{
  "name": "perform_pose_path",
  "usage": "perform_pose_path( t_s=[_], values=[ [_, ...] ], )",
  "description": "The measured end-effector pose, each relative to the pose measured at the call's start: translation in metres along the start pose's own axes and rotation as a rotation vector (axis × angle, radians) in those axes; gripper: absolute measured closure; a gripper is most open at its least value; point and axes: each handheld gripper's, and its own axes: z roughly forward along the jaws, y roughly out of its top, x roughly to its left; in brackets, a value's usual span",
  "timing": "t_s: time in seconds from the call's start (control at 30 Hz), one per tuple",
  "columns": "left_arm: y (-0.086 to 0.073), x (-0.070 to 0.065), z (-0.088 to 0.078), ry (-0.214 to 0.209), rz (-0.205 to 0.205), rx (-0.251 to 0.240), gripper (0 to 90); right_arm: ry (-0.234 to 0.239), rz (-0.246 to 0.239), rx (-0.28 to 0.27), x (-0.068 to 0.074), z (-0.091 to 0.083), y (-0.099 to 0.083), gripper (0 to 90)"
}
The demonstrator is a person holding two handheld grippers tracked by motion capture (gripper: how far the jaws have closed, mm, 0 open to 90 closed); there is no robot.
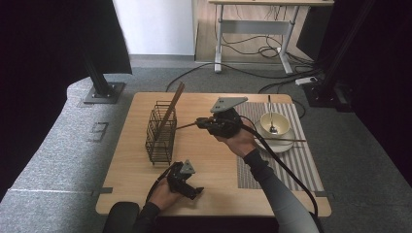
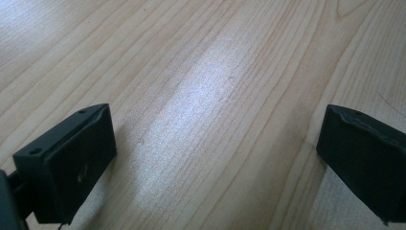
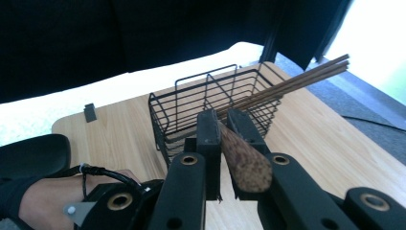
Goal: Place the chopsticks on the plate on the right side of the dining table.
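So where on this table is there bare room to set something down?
Bare wood lies between the wire basket and the striped mat, in front of the right gripper. The table's strip left of the basket is also free. The mat's far end is crowded by the bowl and plate.

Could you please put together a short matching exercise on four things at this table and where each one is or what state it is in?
Things:
1. wire basket
2. spoon
3. right gripper
4. left gripper

States:
A. open, jaws apart over bare wood
B. stands in the white bowl
C. holds several chopsticks leaning out
D. shut on a single brown chopstick

Pairs: 1-C, 2-B, 3-D, 4-A
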Motion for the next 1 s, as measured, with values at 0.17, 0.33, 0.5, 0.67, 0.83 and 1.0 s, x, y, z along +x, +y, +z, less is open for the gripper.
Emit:
perform_pose_path(
  t_s=[0.17, 0.33, 0.5, 0.67, 0.83, 1.0],
  values=[
    [0.000, 0.000, 0.000, -0.001, 0.000, 0.000, 0.0, -0.025, 0.010, -0.020, -0.006, -0.019, 0.000, 83.4],
    [0.000, 0.000, 0.000, 0.000, 0.000, -0.002, 0.0, -0.054, 0.009, -0.027, -0.010, -0.035, 0.000, 83.5],
    [0.000, 0.000, 0.000, -0.001, 0.000, -0.001, 0.0, -0.069, 0.004, -0.023, -0.012, -0.047, -0.006, 83.5],
    [0.000, 0.000, 0.000, -0.001, -0.001, -0.002, 0.0, -0.083, 0.014, -0.013, -0.015, -0.052, -0.021, 83.5],
    [0.000, 0.000, 0.000, -0.002, 0.000, -0.001, 0.0, -0.084, 0.027, -0.024, -0.017, -0.057, -0.039, 83.5],
    [0.000, 0.000, 0.000, -0.001, 0.001, -0.002, 0.0, -0.097, 0.034, -0.022, -0.017, -0.057, -0.056, 83.5]
  ],
)
